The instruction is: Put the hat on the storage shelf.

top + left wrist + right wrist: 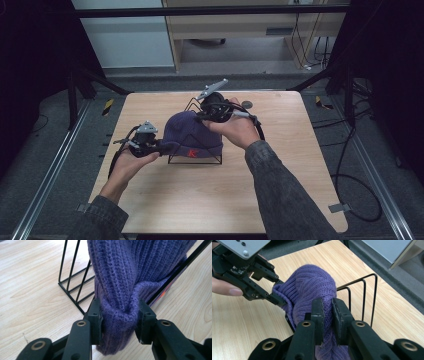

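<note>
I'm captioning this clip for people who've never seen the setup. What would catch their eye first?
The purple knit hat at the middle of the wooden table, draped over a black wire rack. Next, the two hand-held grippers pinching it from opposite sides: the left gripper bunches its ribbed edge, the right gripper clamps a fold nearer the crown.

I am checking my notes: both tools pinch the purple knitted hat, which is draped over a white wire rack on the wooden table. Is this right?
Not quite: the wire rack is black, as the right gripper view shows. The rest holds: the left tool and the right tool pinch the purple knitted hat on the wooden table.
</note>
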`<action>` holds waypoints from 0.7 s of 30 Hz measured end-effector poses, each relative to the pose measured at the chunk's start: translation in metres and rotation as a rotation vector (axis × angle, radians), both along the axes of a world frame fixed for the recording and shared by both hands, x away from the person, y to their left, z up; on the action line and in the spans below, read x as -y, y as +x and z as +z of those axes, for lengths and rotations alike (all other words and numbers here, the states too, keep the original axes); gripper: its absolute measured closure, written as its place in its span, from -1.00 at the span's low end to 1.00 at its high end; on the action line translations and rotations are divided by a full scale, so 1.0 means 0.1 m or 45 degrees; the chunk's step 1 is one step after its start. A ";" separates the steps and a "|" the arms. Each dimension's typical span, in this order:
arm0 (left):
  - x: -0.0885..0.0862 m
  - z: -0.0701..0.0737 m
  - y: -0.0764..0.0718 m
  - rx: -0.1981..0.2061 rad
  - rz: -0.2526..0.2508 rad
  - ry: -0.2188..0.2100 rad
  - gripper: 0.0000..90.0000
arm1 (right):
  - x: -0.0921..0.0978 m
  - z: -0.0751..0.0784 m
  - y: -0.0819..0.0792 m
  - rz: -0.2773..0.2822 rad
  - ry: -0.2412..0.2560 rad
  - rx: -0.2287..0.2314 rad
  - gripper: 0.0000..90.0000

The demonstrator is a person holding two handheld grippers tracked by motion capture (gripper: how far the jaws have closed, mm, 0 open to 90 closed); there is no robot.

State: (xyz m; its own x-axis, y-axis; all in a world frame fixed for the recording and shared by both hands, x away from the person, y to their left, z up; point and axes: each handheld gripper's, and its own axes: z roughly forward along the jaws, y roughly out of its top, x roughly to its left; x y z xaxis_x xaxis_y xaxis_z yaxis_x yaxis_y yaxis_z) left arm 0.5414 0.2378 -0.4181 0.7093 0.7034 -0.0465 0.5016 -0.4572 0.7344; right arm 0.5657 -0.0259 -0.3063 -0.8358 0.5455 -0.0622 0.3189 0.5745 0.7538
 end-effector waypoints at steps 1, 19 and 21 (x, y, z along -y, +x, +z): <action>0.00 -0.02 0.00 -0.005 0.001 -0.002 0.39 | 0.00 -0.01 0.00 0.004 -0.004 -0.003 0.78; -0.03 -0.10 -0.02 -0.019 0.010 0.004 0.27 | -0.03 -0.09 -0.02 0.014 -0.017 -0.024 0.71; -0.05 -0.11 -0.03 -0.018 0.015 0.003 0.26 | -0.03 -0.10 -0.03 0.018 -0.018 -0.028 0.71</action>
State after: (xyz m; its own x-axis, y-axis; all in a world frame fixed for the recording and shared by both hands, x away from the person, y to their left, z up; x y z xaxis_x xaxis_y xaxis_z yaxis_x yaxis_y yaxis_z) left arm 0.5381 0.2425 -0.4287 0.7002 0.7119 -0.0548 0.5173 -0.4529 0.7261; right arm 0.5631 -0.0232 -0.3160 -0.8446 0.5329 -0.0511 0.3271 0.5893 0.7387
